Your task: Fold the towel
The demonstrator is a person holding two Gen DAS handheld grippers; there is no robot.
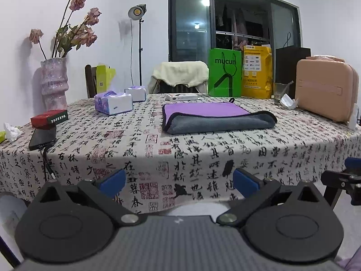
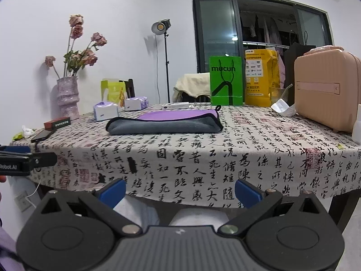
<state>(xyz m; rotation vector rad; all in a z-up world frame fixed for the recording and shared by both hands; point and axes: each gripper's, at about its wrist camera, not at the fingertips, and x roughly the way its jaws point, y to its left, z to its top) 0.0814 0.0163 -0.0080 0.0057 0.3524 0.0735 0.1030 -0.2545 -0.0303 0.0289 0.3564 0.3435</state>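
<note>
A towel [image 1: 216, 118], purple on one side and grey on the other with black trim, lies partly folded on the table, its grey near part turned over the purple. It also shows in the right wrist view [image 2: 164, 123]. My left gripper [image 1: 179, 181] is open and empty, held off the table's near edge, below the tabletop. My right gripper [image 2: 180, 192] is open and empty, also in front of the table edge. The right gripper shows at the right edge of the left wrist view [image 1: 348, 176]; the left gripper shows at the left edge of the right wrist view [image 2: 27, 159].
The table [image 1: 158, 149] has a calligraphy-print cloth. On it stand tissue packs [image 1: 112, 105], a red box [image 1: 49, 118], a phone [image 1: 42, 137], a vase of dried roses [image 1: 54, 83], a green bag [image 1: 224, 75], a yellow bag [image 1: 257, 72] and a pink case [image 1: 325, 90].
</note>
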